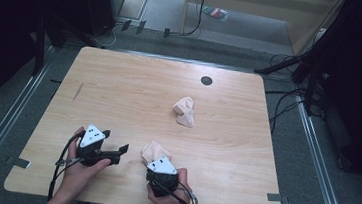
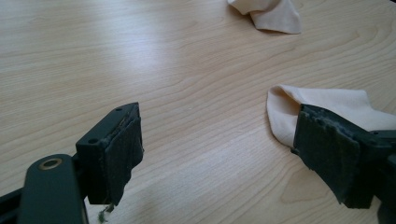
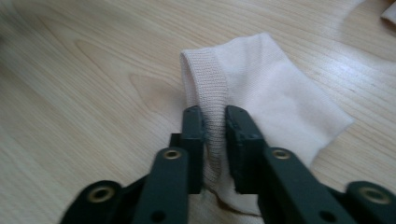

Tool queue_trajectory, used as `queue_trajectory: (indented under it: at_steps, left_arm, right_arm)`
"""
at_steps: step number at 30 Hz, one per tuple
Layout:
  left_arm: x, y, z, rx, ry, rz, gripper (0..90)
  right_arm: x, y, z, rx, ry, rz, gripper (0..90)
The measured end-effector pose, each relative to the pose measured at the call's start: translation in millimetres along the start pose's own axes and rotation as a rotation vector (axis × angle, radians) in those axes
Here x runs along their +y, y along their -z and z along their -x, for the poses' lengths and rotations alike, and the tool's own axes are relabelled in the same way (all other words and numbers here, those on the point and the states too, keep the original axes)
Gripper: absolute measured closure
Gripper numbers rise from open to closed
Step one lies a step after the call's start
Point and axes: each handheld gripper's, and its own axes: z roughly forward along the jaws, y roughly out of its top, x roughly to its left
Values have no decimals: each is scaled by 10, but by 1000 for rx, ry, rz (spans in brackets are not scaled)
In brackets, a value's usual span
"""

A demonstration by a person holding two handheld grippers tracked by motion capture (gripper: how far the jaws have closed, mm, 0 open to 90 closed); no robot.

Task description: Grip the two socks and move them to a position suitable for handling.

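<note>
Two pale socks on the table: near sock pinched in right gripper's jaws, far sock loose; left gripper wide open, empty.

Bare table lies open all around; the far sock sits mid-table, well apart.

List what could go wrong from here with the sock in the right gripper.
1. The right gripper pinches only the ribbed cuff edge of the near sock, so the thin fabric may slip out when lifted.
2. The open left gripper sits close beside that sock; its far pad could snag the cloth.
3. The second sock lies apart, mid-table, needing a longer reach.
</note>
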Motion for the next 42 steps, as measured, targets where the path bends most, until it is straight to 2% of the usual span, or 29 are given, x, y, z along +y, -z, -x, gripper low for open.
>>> queue_trajectory:
  at_steps: [1, 2, 3, 4, 5, 6, 7, 9, 10, 12, 14, 16, 18, 23, 24, 25, 26, 27, 28, 30, 31, 32, 33, 34, 37, 38, 40, 42]
  left_arm:
    - [-1, -4, 4, -2, 0, 1, 161]
    - [-2, -10, 10, -9, -2, -1, 162]
    - [-2, -10, 10, -9, -2, -1, 162]
    - [-2, -12, 13, -15, 0, -2, 162]
    - [0, -13, 16, -25, 7, -2, 164]
    - [3, -16, 28, -36, 8, 2, 184]
    - [3, -16, 28, -36, 8, 2, 190]
    - [2, -27, 48, -42, 1, -3, 193]
    - [-1, -35, 57, -45, -4, -6, 194]
    - [-6, -53, 80, -51, -11, -13, 194]
    - [-10, -65, 100, -57, -16, -17, 194]
    - [-15, -76, 116, -59, -21, -19, 194]
    - [-20, -84, 128, -68, -25, -27, 195]
    - [-26, -97, 151, -80, -29, -32, 203]
    - [-28, -109, 181, -87, -36, -31, 218]
    - [-28, -109, 181, -87, -36, -31, 226]
    - [-30, -141, 245, -107, -44, -34, 238]
    - [-30, -141, 245, -107, -44, -34, 253]
    - [-30, -185, 311, -117, -56, -47, 276]
    - [-29, -254, 391, -108, -76, -71, 312]
    - [-29, -254, 391, -108, -76, -71, 327]
    - [-26, -330, 469, -91, -95, -104, 347]
    - [-26, -330, 469, -91, -95, -104, 372]
    - [-25, -366, 502, -88, -104, -118, 372]
    - [-15, -475, 604, -86, -135, -158, 446]
    - [-6, -514, 628, -83, -143, -174, 478]
    - [16, -577, 634, -96, -123, -185, 493]
    - [34, -625, 626, -93, -102, -180, 554]
  right_arm:
    - [12, 18, 28, 13, -12, 5, 830]
    - [48, 69, 94, 42, -63, 26, 840]
    - [48, 69, 94, 42, -63, 26, 840]
    - [65, 92, 125, 57, -86, 36, 840]
    - [96, 134, 186, 78, -122, 56, 840]
    - [149, 207, 297, 131, -203, 73, 838]
    - [149, 207, 297, 131, -203, 73, 838]
    - [189, 258, 415, 180, -272, 89, 830]
    - [200, 275, 458, 186, -286, 93, 824]
    - [192, 273, 520, 194, -297, 80, 819]
    - [183, 261, 524, 206, -305, 77, 819]
    - [175, 231, 489, 232, -307, 65, 813]
    - [172, 214, 458, 236, -295, 63, 820]
    - [168, 222, 449, 238, -300, 68, 845]
    - [181, 249, 482, 258, -330, 88, 845]
    - [181, 249, 482, 258, -330, 88, 845]
    - [197, 286, 542, 282, -378, 111, 843]
    - [203, 301, 583, 282, -400, 122, 841]
    - [205, 314, 629, 280, -421, 131, 838]
    - [200, 329, 730, 278, -462, 140, 835]
    - [200, 329, 730, 278, -462, 140, 835]
    - [187, 344, 829, 273, -501, 151, 835]
    - [187, 344, 829, 273, -501, 151, 835]
    - [180, 348, 876, 278, -522, 150, 835]
    - [159, 327, 984, 300, -568, 143, 835]
    - [144, 310, 1022, 325, -590, 135, 835]
    - [140, 302, 1029, 335, -596, 130, 835]
    - [138, 297, 1024, 348, -599, 119, 835]
